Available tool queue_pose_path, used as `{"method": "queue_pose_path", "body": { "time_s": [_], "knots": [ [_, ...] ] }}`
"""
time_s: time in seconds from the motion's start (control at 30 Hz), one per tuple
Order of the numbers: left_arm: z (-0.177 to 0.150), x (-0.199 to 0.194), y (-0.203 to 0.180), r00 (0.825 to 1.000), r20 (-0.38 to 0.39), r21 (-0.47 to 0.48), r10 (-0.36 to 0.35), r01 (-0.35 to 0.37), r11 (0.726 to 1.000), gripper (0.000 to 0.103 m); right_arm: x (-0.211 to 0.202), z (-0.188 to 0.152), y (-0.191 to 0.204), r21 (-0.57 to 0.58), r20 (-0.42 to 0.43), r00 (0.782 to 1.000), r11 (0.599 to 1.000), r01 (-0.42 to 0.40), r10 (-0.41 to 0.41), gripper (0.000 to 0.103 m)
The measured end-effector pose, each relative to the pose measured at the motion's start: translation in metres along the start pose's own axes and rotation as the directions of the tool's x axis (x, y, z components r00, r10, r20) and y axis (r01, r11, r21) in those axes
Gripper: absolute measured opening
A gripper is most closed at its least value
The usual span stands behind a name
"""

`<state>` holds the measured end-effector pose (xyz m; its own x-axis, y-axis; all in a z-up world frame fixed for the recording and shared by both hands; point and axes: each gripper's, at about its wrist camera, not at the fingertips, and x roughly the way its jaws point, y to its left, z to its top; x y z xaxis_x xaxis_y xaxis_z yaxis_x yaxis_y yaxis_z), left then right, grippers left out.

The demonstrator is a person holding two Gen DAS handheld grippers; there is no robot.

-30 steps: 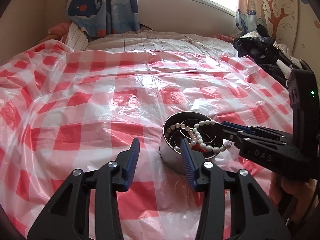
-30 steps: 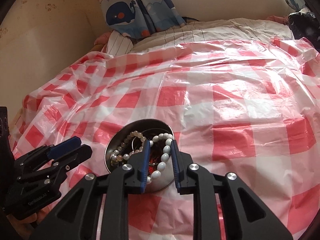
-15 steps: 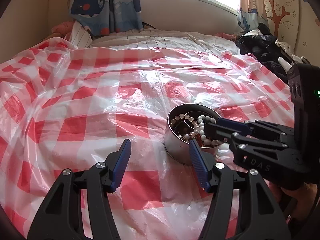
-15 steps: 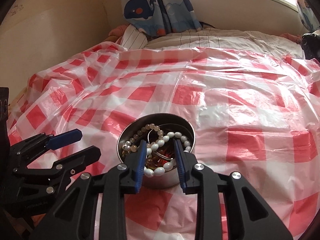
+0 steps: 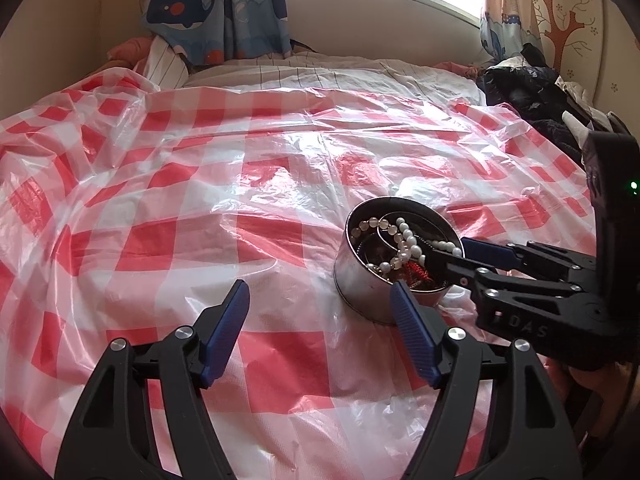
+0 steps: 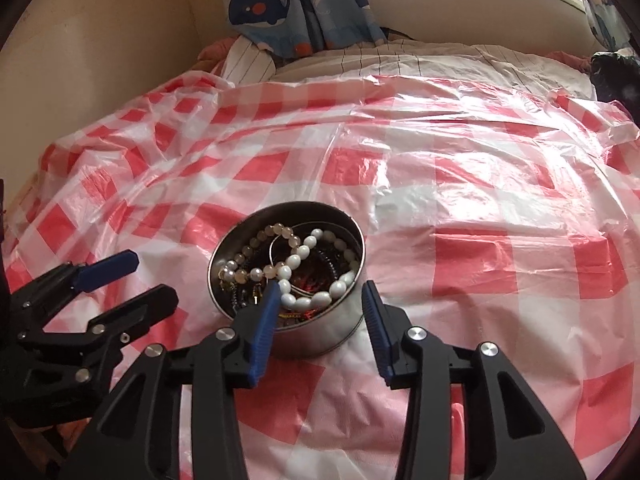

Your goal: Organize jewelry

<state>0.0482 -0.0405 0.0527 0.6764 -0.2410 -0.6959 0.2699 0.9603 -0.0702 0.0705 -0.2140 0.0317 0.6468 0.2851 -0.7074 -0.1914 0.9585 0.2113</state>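
**Both grippers spread wide beside the jewelry tin**

Round metal tin sitting upright on the red-and-white checked plastic sheet, just left of centre in the right wrist view and right of centre in the left wrist view. Inside it, a tangle: white bead bracelet lying across the top in a loose loop, a strand of paler, translucent beads curving along the left inner wall, a thin metal bangle beneath, something red and threadlike at the bottom, and darker pieces too jumbled to tell apart.

Right gripper released, blue-padded fingers held wide apart at lower centre of its own view. Left finger tip poised over the near rim above the white beads, right finger tip outside the tin's right wall; contact with either impossible to judge. Nothing clamped between the pads. Seen from the left wrist camera, same gripper reaching in from the right edge of the frame, tips over the tin's right rim.

Left gripper likewise released and empty, fingers splayed across the lower part of its view, right tip overlapping the tin's near wall in the picture, left tip well apart over bare sheet. In the right wrist view, at lower left, beside the tin.

Whale-print curtain at upper left, striped bedding beyond the sheet, dark clothing heap at upper right.
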Motion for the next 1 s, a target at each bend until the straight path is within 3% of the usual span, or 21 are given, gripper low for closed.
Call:
{"method": "queue_pose_path", "body": {
  "time_s": [0.17,0.37,0.5,0.6,0.73,1.0],
  "knots": [
    [-0.002,0.002,-0.001,1.000,-0.007,0.004,-0.005,0.005,1.000,0.070,0.000,0.001,-0.005,0.025,0.015,1.000,1.000,0.010,-0.010,0.044],
    [-0.003,0.004,0.004,1.000,-0.005,-0.014,-0.007,0.007,1.000,0.072,-0.033,-0.008,-0.010,0.030,0.064,0.997,0.999,0.036,-0.037,0.044],
    [-0.004,0.006,-0.001,1.000,-0.008,-0.006,-0.012,0.011,1.000,0.073,-0.016,-0.006,-0.014,0.043,0.035,0.998,0.998,0.053,-0.054,0.044],
    [-0.007,0.007,-0.006,1.000,-0.015,0.008,-0.006,0.007,1.000,0.078,-0.006,-0.003,-0.012,0.034,0.014,0.999,0.998,0.050,-0.051,0.044],
    [-0.009,0.002,-0.016,1.000,-0.013,0.025,0.019,-0.018,1.000,0.087,-0.021,-0.007,-0.005,0.021,0.045,0.999,1.000,0.023,-0.024,0.045],
    [-0.049,-0.014,-0.029,0.994,-0.085,0.073,0.071,-0.065,0.995,0.095,-0.055,-0.057,0.003,0.074,0.008,1.000,0.997,0.024,-0.025,0.056]
  ]
}}
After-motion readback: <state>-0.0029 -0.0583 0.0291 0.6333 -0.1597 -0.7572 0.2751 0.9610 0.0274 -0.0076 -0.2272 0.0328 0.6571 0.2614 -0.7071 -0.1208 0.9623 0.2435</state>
